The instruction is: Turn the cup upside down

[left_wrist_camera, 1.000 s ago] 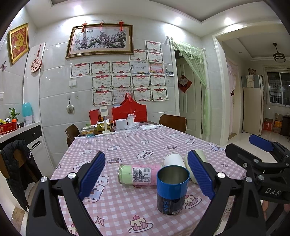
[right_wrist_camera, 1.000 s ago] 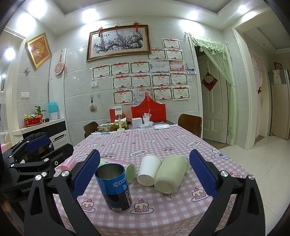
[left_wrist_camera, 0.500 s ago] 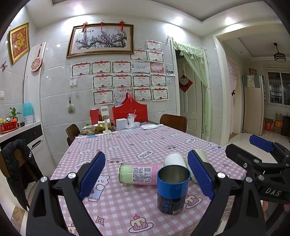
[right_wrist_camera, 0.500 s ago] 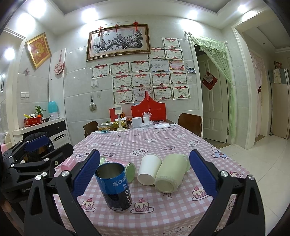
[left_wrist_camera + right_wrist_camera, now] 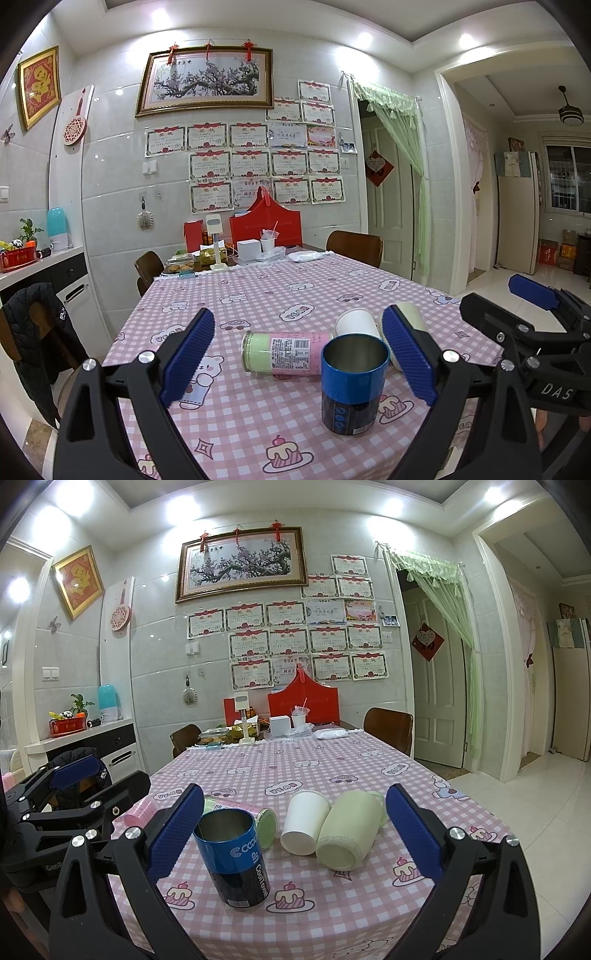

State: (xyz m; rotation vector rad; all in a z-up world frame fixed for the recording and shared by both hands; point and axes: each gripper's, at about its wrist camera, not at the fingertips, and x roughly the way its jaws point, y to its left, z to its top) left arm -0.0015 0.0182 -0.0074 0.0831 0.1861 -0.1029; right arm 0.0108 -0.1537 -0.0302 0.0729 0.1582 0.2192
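Observation:
A blue metal cup (image 5: 352,384) stands upright, mouth up, near the front edge of the pink checked table (image 5: 280,291); it also shows in the right wrist view (image 5: 232,856). My left gripper (image 5: 301,358) is open and empty, with the cup just inside its right finger. My right gripper (image 5: 295,834) is open and empty, with the cup close to its left finger. Each gripper is in the other's view, the right one (image 5: 532,317) and the left one (image 5: 74,786).
Behind the blue cup lie a pink-and-green can (image 5: 284,352), a white paper cup (image 5: 303,821) and a pale green mug (image 5: 349,834), all on their sides. Boxes and a red bag (image 5: 303,705) crowd the table's far end. Chairs stand around it.

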